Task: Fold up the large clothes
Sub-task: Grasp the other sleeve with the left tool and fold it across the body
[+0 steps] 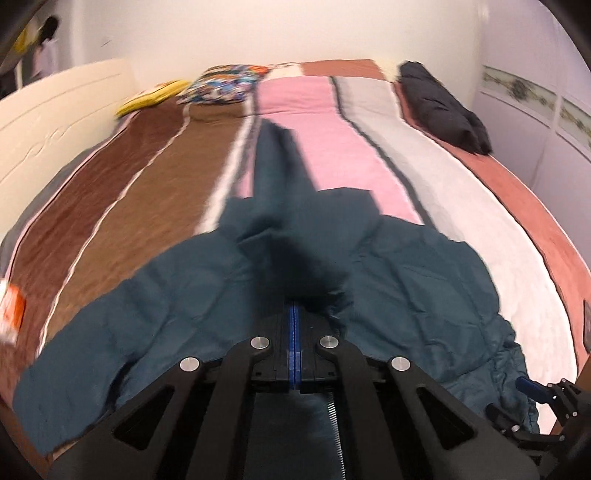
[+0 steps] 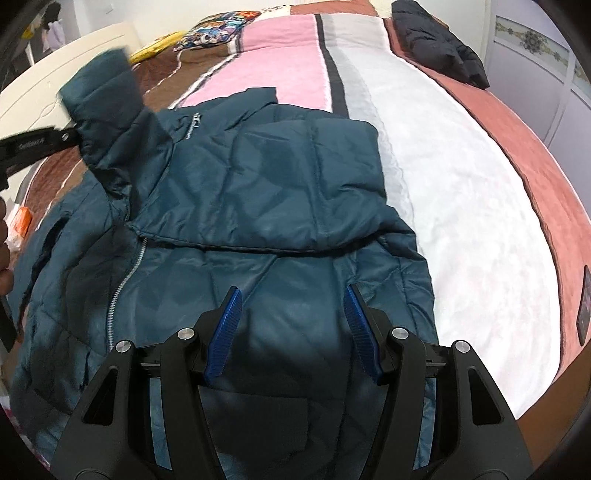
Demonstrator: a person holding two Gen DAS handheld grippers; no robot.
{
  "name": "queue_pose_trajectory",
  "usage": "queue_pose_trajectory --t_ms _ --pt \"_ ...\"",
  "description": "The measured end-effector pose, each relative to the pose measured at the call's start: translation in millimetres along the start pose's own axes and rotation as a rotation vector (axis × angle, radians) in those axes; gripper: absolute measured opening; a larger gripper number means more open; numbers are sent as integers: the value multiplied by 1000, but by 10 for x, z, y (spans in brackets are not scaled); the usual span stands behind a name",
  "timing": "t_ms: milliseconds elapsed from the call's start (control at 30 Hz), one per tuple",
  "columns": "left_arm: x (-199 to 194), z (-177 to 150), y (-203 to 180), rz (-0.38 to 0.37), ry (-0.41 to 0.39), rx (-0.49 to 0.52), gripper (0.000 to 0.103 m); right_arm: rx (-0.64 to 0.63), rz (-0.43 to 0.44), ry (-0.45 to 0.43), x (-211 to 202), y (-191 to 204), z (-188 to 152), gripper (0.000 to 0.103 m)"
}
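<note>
Teal jacket under right tongs.

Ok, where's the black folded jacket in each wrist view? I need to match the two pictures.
Left wrist view: the black folded jacket lies upper right, on the far right edge of the bed, on the rust-red stripe.
Right wrist view: the black folded jacket sits at the top right, on the same rust-red stripe.
Shared landmark: the multicoloured pillow at the far end of the bed, left of the pink stripe.
</note>
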State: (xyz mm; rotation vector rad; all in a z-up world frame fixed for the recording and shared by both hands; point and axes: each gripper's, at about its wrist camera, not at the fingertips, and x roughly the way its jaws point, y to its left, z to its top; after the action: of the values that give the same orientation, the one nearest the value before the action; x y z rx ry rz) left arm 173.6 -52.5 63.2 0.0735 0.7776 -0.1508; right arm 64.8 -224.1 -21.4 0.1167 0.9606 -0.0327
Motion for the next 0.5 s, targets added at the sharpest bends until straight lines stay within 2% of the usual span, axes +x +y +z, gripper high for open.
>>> queue_pose_trajectory --t_ms 167,300,333,367,400,433,500 --pt "184 -182 426 12 71 -124 0 -7 1 7 -13 73 -15 58" --pt "421 -392 662 19 139 -179 0 -9 -11 12 -17 86 -25 58" --pt "477 -449 710 24 162 -193 4 -8 -13 15 -8 92 -23 58" --pt "559 -520 775 28 195 -217 8 -8 -14 18 -4 99 -28 58" --pt "581 -581 843 23 216 -234 24 -7 -15 21 7 108 -18 58" --pt "599 -650 891 16 234 -256 45 -8 -15 25 20 119 -12 58" --pt "554 -727 1017 -5 220 -309 59 -14 -12 29 37 154 -11 58"
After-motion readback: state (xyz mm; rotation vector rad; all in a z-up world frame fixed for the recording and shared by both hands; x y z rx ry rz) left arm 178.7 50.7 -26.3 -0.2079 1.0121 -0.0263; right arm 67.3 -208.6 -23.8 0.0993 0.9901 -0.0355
